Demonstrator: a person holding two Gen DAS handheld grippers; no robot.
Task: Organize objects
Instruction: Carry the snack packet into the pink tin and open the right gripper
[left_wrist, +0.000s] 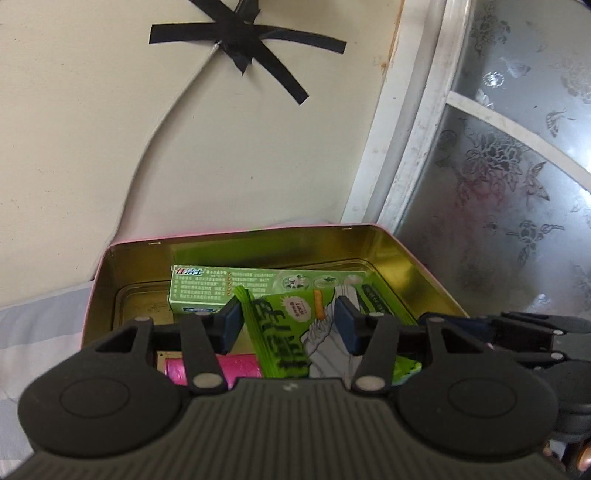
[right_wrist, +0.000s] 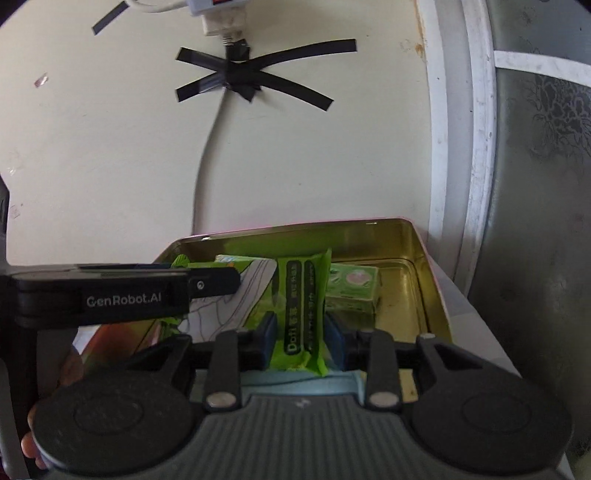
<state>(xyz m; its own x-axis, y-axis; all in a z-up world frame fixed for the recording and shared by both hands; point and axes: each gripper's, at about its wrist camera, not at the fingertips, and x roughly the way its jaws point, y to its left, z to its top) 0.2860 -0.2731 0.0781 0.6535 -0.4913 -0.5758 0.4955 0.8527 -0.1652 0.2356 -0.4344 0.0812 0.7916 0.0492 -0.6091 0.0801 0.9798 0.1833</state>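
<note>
Cream wall is filling the background, with strips of black tape (left_wrist: 243, 40) crossing over a thin cable, and a white door frame (left_wrist: 402, 122) with patterned frosted glass is standing to the right. Below it, an open pink tin (left_wrist: 410, 258) with a gold interior is sitting on a pale cloth surface, just in front of the wall. Inside the tin, a green toothpaste box (left_wrist: 221, 288) is lying toward the far side, a pink roll (left_wrist: 236, 371) is resting at the near left, and a green snack packet (left_wrist: 280, 332) is lying across the middle. The left gripper (left_wrist: 288, 325) is straddling this packet, its blue pads standing on either side; whether they are pressing on it cannot be told. In the right wrist view, the right gripper (right_wrist: 297, 341) is straddling a narrow green wipes pack (right_wrist: 301, 314), with small gaps showing beside the pads, so its hold is unclear too. A small green carton (right_wrist: 351, 291) is lying to the right of the pack, and the left gripper's arm is reaching in from the left.
</note>
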